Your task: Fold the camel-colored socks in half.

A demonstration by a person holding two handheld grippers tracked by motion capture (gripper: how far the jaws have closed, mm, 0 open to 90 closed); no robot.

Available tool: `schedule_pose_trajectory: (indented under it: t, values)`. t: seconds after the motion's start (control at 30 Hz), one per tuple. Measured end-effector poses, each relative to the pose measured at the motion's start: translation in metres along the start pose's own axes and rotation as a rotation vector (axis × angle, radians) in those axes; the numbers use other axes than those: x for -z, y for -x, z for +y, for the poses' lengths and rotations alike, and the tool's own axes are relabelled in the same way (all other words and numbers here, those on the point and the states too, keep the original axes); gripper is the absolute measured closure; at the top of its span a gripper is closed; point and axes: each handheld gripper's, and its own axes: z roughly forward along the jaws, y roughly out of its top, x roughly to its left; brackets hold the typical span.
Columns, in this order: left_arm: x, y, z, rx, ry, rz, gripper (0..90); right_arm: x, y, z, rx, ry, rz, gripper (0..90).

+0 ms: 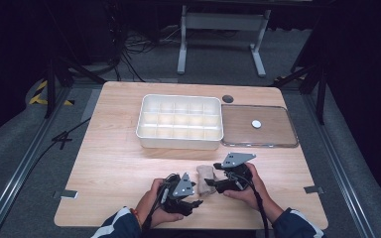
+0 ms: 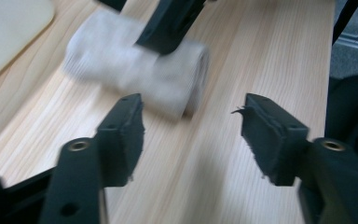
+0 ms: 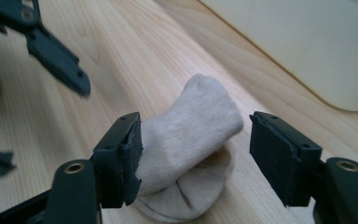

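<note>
1. You have the rolled beige sock (image 1: 206, 179) lying on the wooden table (image 1: 119, 163), between your two grippers, in front of the white compartment box (image 1: 180, 121).
2. Your left gripper (image 2: 191, 126) stands open and holds nothing.
3. Your right gripper (image 3: 193, 142) is wide around the sock, one pad touching, not clamping.
4. It seems the rolling is done; what is left is to place the sock into a compartment.
</note>
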Motion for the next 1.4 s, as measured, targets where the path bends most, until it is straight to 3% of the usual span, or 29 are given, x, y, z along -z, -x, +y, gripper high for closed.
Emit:
schedule_pose_trajectory:
  t: [0.07,0.17,0.27,0.4,0.5,0.53,0.6,0.67,0.7,0.77,0.83,0.97,1.1,1.4]
  values:
    - [0.008,-0.003,-0.009,0.021,-0.016,0.022,28.2,-0.001,-0.002,0.0,0.001,-0.013,0.002,32.9]
    - [0.021,-0.012,-0.031,0.051,-0.038,0.06,22.4,-0.004,-0.002,-0.002,-0.006,-0.031,0.015,31.1]
    - [0.031,-0.02,-0.05,0.077,-0.08,0.128,21.8,-0.009,0.0,-0.004,-0.006,-0.061,0.03,29.1]
    - [0.042,-0.033,-0.071,0.123,-0.104,0.168,21.9,-0.014,0.007,-0.008,-0.038,-0.082,0.065,25.9]
    - [0.047,-0.038,-0.08,0.131,-0.128,0.189,21.8,-0.017,0.014,-0.011,-0.079,-0.089,0.123,25.9]
    - [0.048,-0.04,-0.083,0.137,-0.129,0.189,21.8,-0.018,0.017,-0.012,-0.102,-0.097,0.144,26.2]
    - [0.05,-0.043,-0.086,0.147,-0.122,0.19,20.7,-0.02,0.02,-0.01,-0.086,-0.107,0.171,28.6]
    - [0.05,-0.044,-0.086,0.153,-0.12,0.19,20.8,-0.02,0.02,-0.008,-0.094,-0.122,0.2,38.4]
    - [0.049,-0.045,-0.087,0.152,-0.116,0.185,20.8,-0.02,0.02,-0.008,-0.094,-0.122,0.2,38.4]
    - [0.047,-0.047,-0.091,0.15,-0.076,0.166,18.7,-0.02,0.021,-0.008,-0.108,-0.122,0.249,48.4]
    - [0.046,-0.05,-0.092,0.161,-0.072,0.156,15.0,-0.02,0.023,-0.009,-0.113,-0.128,0.268,51.1]
    - [0.045,-0.054,-0.097,0.208,-0.046,0.131,14.7,-0.019,0.023,-0.007,-0.111,-0.139,0.28,56.5]
    - [0.044,-0.054,-0.098,0.208,-0.035,0.133,12.3,-0.017,0.018,-0.005,-0.07,-0.138,0.277,64.6]
    - [0.041,-0.056,-0.097,0.198,-0.023,0.124,10.5,-0.009,0.01,-0.001,-0.022,-0.135,0.237,69.9]
